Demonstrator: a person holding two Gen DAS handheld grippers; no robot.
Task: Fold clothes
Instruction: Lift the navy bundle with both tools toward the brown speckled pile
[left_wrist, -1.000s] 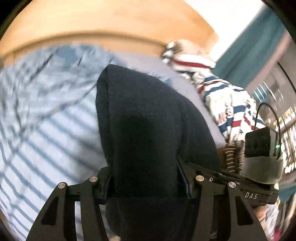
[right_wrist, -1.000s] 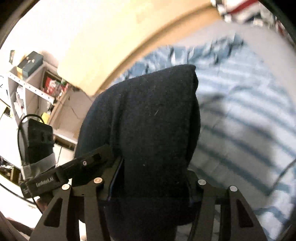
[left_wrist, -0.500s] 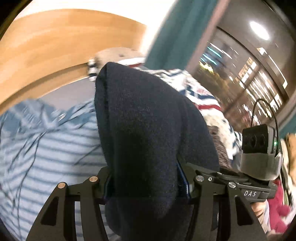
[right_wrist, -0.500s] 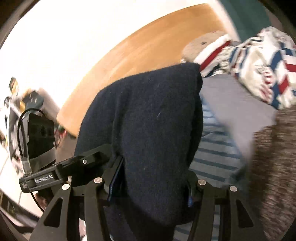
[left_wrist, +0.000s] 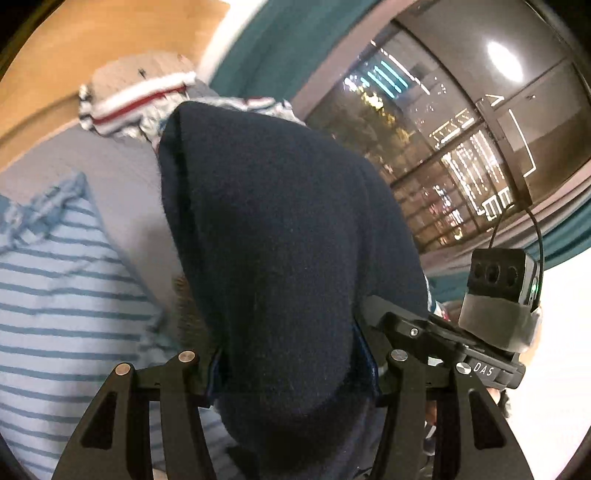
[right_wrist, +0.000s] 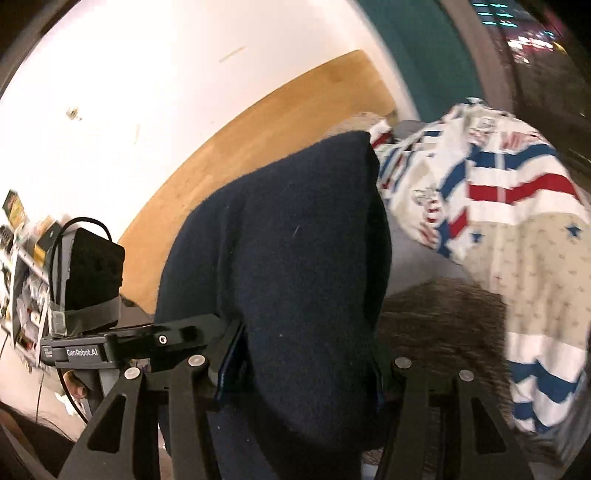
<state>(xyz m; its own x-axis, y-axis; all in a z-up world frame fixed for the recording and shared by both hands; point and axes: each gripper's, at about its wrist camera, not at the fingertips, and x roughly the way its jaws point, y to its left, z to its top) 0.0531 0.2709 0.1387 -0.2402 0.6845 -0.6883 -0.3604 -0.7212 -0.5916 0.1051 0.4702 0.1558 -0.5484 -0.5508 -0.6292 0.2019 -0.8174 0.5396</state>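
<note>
Navy knit garment (left_wrist: 280, 258) fills the middle of both wrist views, bunched and draped up over the grippers. The left gripper (left_wrist: 291, 365) has its fingers pinching a thick fold of it, and the right gripper (right_wrist: 306, 365) is likewise clamped on the same dark cloth (right_wrist: 295, 266), so the garment hangs between the two, lifted off the bed.

Writing is readable on the neighbouring tool bodies: "DAS" (left_wrist: 484, 369) on the gripper seen from the left wrist, and "GenRobot.AI" (right_wrist: 82, 352) on the one seen from the right wrist.

Below lies a blue-and-white striped sheet (left_wrist: 55, 314) over a grey bed cover (left_wrist: 122, 192). A brown fuzzy garment (right_wrist: 443, 325) lies just beside the navy one, with a red, white and blue patterned blanket (right_wrist: 517, 206) past it. A wooden headboard (right_wrist: 258, 147) stands against a white wall (right_wrist: 129, 92). A teal curtain (left_wrist: 266, 48) hangs next to a dark window (left_wrist: 461, 147) showing city lights, and a cluttered shelf (right_wrist: 22, 258) stands at the far left.

Compared with a second ago, both cameras have swung away from the striped sheet toward the window and blanket; the grip on the garment is unchanged.
</note>
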